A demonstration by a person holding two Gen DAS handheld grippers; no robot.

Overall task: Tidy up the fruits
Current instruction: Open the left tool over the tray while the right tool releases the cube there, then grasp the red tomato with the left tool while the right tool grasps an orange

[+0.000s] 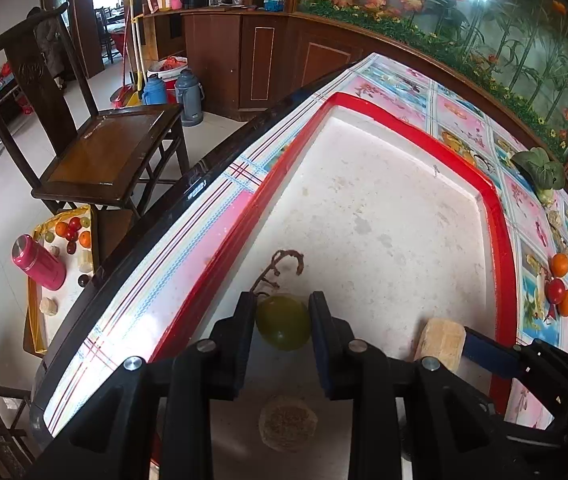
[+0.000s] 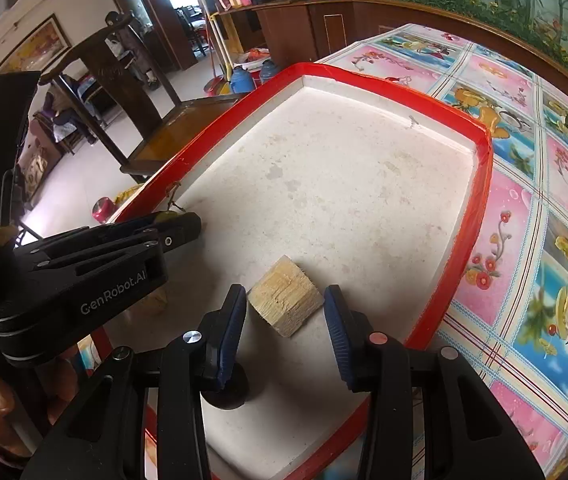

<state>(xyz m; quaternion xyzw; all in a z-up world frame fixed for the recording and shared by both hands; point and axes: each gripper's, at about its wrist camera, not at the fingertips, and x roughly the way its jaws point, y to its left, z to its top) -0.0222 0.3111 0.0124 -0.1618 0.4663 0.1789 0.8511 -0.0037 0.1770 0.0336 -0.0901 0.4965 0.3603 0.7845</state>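
My left gripper (image 1: 282, 320) has its fingers closed on the green grape (image 1: 283, 322), one pad on each side of the fruit, with the dry brown stem (image 1: 280, 268) curling out ahead of the fingertips. It hangs low over the white floor of the red-rimmed tray (image 1: 500, 232); I cannot tell whether the grape touches the floor. My right gripper (image 2: 284, 308) has its fingers spread, with the pale cut chunk (image 2: 286, 300) lying between them on the tray floor, nearer the left pad and clear of the right one. From the right wrist view the left gripper (image 2: 188, 226) sits well to the left of my right fingers, so the two are apart.

I judge the step in hand to be placing the grape and taking or releasing the chunk. For the grape I would keep the squeeze light, since the skin looks soft and round and could slip forward out of the pads, then lower until it rests before opening. For the chunk I would centre it between the pads and close on its flat faces, not on a corner. More fruit, an orange (image 1: 560, 264) and a tomato (image 1: 556, 290), waits on the surface (image 1: 532, 208) beyond the tray's right rim.
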